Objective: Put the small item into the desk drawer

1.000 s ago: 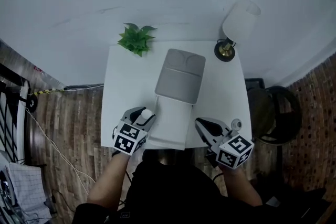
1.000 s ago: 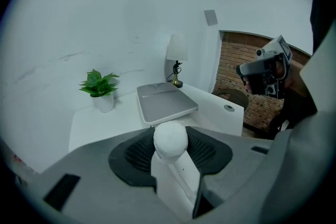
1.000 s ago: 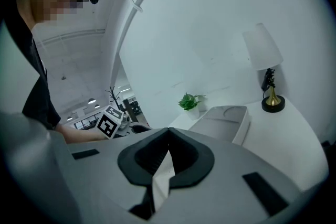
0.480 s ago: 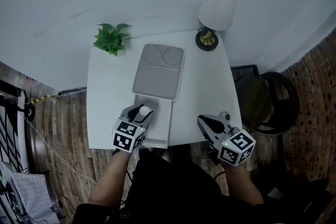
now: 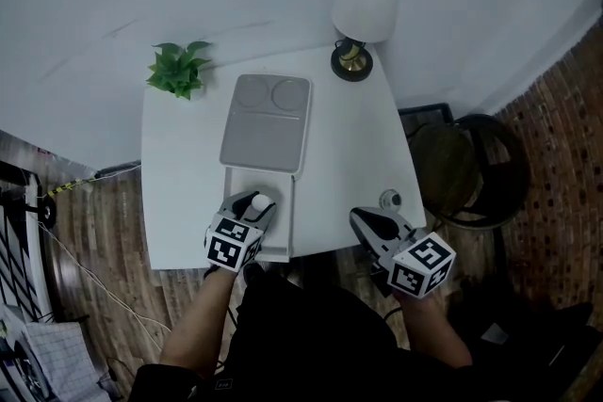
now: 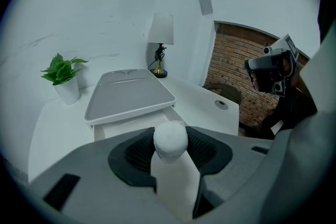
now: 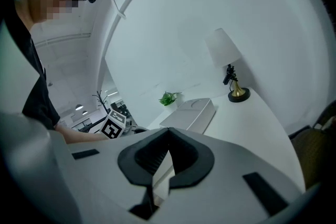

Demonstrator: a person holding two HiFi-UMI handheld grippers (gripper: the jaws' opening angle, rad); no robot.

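Note:
The small item (image 5: 261, 201) is a white bottle-like piece with a round top (image 6: 170, 138). My left gripper (image 5: 252, 206) is shut on it, with the dark pads pressing its sides. It hangs over the left part of the open desk drawer (image 5: 280, 223), which juts out from under the grey lidded tray (image 5: 267, 121). In the left gripper view the drawer (image 6: 128, 122) lies just beyond the jaws. My right gripper (image 5: 360, 218) hovers at the desk's front right corner. It is shut and empty, its tips meeting (image 7: 168, 134).
A potted plant (image 5: 177, 69) stands at the white desk's (image 5: 179, 184) back left and a table lamp (image 5: 362, 7) at its back right. A round cable grommet (image 5: 389, 199) sits near my right gripper. A dark chair (image 5: 466, 169) stands to the right of the desk.
The head view has swung, so the desk sits further left and higher in the picture. My left gripper, still holding the white item, has moved from the drawer's front left corner to over its inside.

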